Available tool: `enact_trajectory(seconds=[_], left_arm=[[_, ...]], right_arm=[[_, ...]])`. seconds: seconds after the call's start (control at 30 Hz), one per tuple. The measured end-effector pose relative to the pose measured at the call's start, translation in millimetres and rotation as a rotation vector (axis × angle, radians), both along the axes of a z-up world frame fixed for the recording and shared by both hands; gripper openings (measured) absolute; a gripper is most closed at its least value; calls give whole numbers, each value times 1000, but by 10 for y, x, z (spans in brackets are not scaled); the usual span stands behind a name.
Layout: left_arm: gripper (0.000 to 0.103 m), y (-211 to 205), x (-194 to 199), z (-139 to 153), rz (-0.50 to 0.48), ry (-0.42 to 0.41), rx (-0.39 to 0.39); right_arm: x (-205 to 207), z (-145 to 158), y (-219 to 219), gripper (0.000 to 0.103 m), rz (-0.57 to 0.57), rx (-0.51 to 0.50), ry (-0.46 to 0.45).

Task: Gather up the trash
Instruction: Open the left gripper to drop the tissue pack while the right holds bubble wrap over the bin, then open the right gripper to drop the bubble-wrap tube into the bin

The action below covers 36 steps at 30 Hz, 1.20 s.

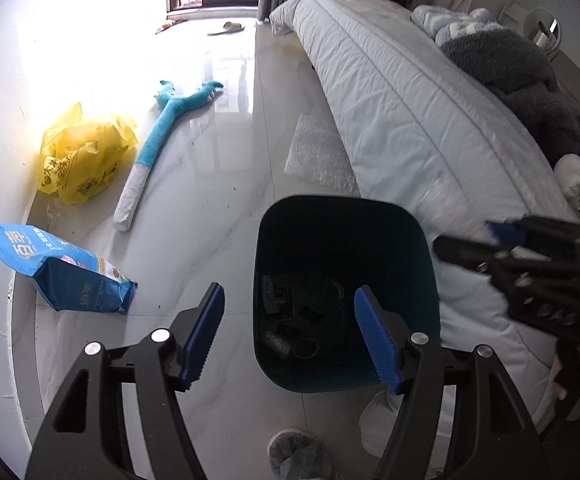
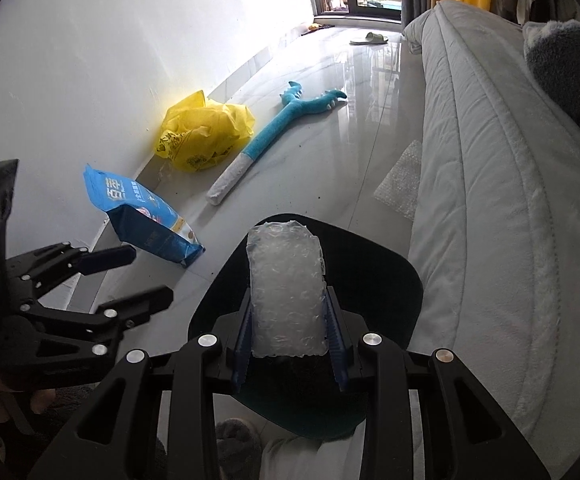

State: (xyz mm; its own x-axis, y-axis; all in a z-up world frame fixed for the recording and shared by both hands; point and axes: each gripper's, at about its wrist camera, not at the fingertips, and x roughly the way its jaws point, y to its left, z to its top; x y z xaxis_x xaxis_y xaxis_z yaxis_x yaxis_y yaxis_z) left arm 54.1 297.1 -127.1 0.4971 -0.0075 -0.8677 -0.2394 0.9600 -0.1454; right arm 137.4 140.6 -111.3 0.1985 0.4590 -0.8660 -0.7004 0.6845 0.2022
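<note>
A dark teal bin (image 1: pixel 422 280) stands on the floor beside the bed, with dark scraps at its bottom. My left gripper (image 1: pixel 290 336) hovers open over the bin's near left side, with nothing between its blue pads. In the right wrist view, my right gripper (image 2: pixel 288 320) is shut on a folded piece of bubble wrap (image 2: pixel 286 280), held above the bin (image 2: pixel 390 276). The left gripper (image 2: pixel 130 278) shows at the left of that view, the right gripper (image 1: pixel 510 256) at the right of the left wrist view. Another bubble wrap sheet (image 1: pixel 318 152) lies by the bed.
Along the white wall lie a yellow plastic bag (image 1: pixel 82 152), a blue pouch (image 1: pixel 58 268) and a long blue plush toy (image 1: pixel 170 132). The bed (image 1: pixel 410 100) with its pale quilt fills the right side. A grey slipper (image 1: pixel 298 452) sits below the bin.
</note>
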Motion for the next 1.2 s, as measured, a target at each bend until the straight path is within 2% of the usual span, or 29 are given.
enact_trajectory(seconds=[0.3, 0.53, 0.67, 0.77, 0.83, 0.9, 0.93, 1.03, 1.2], left_arm=[[71, -88, -30, 298, -19, -107, 46], [71, -131, -70, 487, -24, -164, 59], [71, -180, -126, 634, -10, -221, 101], [71, -193, -153, 756, 1, -265, 100], [71, -208, -178, 833, 4, -292, 105], [73, -246, -211, 917, 0, -323, 114], [74, -261, -222, 954, -3, -335, 113], [80, -294, -246, 1039, -10, -368, 104], [80, -492, -270, 1240, -49, -433, 133]], right_arm=[[-18, -233, 57, 33, 11, -74, 44], [-6, -299, 26, 33, 4, -100, 60], [19, -345, -18, 33, -8, -116, 69], [40, -375, -60, 34, -29, -127, 75], [46, -375, -84, 36, -37, -122, 77], [43, -366, -102, 54, -46, -114, 73], [43, -364, -106, 58, -48, -111, 71], [32, -364, -110, 59, -49, -104, 67], [-27, -251, -146, 62, -40, -81, 27]])
